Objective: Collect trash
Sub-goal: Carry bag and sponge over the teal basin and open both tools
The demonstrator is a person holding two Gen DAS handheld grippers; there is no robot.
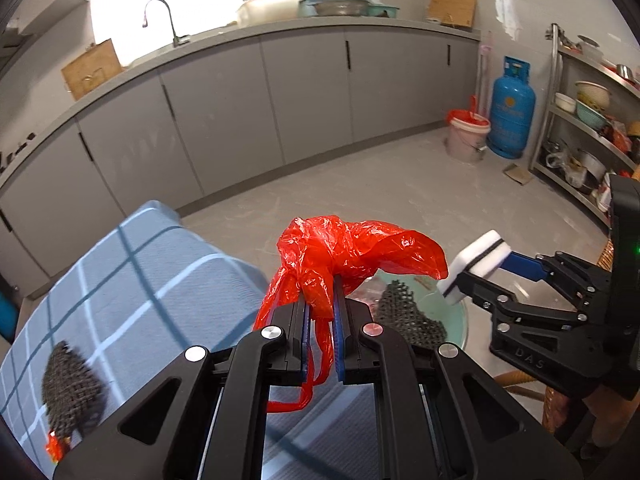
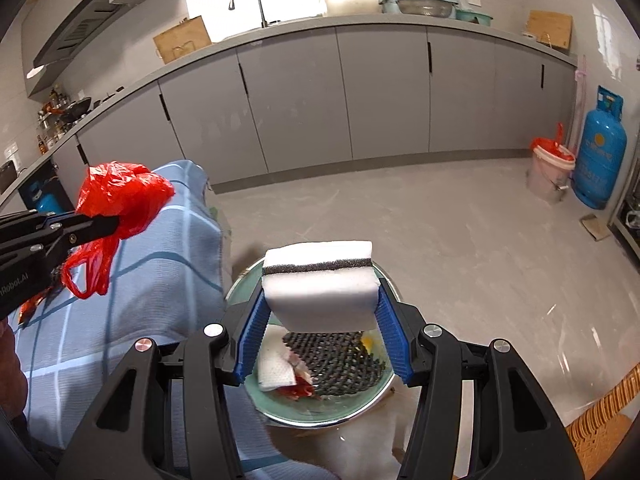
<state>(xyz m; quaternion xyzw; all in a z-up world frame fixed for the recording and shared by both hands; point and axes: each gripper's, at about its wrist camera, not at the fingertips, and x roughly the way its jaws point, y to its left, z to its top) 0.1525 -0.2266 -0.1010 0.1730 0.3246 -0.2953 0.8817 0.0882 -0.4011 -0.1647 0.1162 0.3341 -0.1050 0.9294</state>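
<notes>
**Both loads held over the bowl — sponge nearer than bag**

Kitchen floor scene, grey cabinets far, a blue checked cloth (image 2: pixel 132 280) spread at near left. A pale green bowl (image 2: pixel 240 296) is set just right of the cloth edge; crumpled white tissue (image 2: pixel 276 368), red scraps and a black mesh pad (image 2: pixel 340 360) are seen lying in it.

The right gripper (image 2: pixel 320 320) is clamped across the short sides of a white sponge (image 2: pixel 320 280), its long axis running left to right between the blue pads. The sponge is held directly above the bowl, over its far half.

The left gripper (image 1: pixel 322 320) is pinched together on a crumpled red plastic bag (image 1: pixel 352 252), handles dangling below. The bag is held over the cloth, left of the bowl.

Judgement: the right hand is better placed for a drop; the left load would need carrying rightward first.
</notes>
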